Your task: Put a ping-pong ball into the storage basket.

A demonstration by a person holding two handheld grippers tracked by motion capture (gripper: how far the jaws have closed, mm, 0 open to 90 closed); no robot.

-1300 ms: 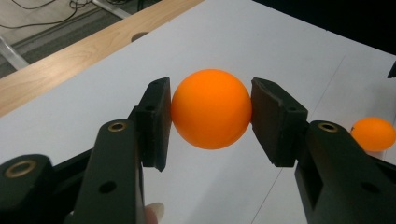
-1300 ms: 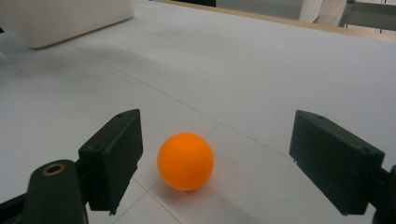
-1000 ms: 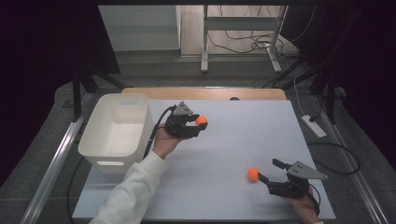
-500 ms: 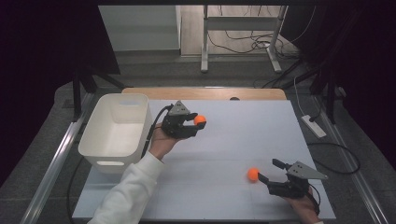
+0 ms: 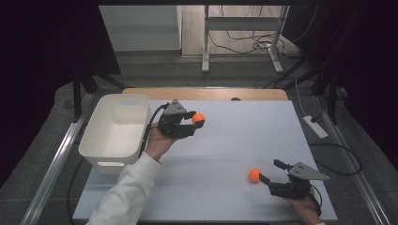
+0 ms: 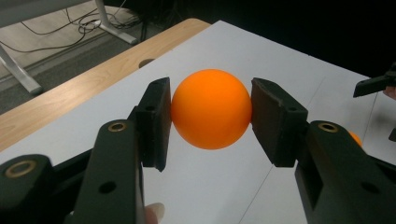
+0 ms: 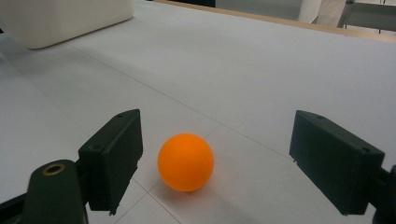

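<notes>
At frame centre, an orange ball (image 6: pixel 211 108), judged light, rigid and slippery, is clamped across its widest part by the left gripper (image 6: pixel 210 116); the right gripper (image 7: pixel 215 163) is held open.

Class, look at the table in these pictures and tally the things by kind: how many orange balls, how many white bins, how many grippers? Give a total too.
Orange balls: 2, one held, one on the table
White bins: 1
Grippers: 2, left gripper, right gripper
Total: 5
</notes>
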